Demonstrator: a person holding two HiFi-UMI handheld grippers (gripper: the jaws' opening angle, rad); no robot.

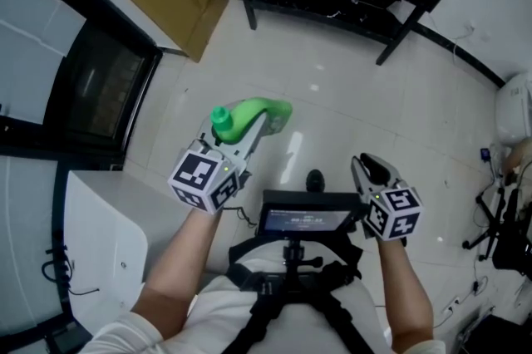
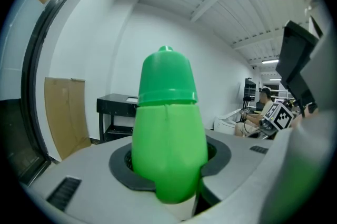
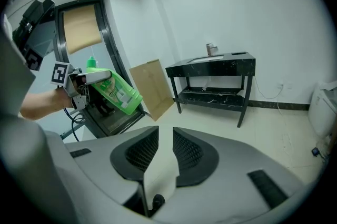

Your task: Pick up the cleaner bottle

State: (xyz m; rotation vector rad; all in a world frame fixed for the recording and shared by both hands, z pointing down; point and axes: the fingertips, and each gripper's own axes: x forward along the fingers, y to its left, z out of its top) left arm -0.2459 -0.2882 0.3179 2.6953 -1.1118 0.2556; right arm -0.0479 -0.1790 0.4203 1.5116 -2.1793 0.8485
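The left gripper's (image 1: 256, 132) jaws clamp the green bottle (image 1: 249, 110) at centre frame, clear of the floor (image 1: 349, 95), so the pick-up looks done. The right gripper's (image 1: 367, 164) jaws stand slightly apart, empty.

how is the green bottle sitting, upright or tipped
Tipped: the cleaner bottle leans diagonally, cap uppermost, gripped between the left gripper's jaws, clear of the floor.

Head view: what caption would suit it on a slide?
Seen from above, the left gripper holds a green cleaner bottle in the air; the right gripper is empty.
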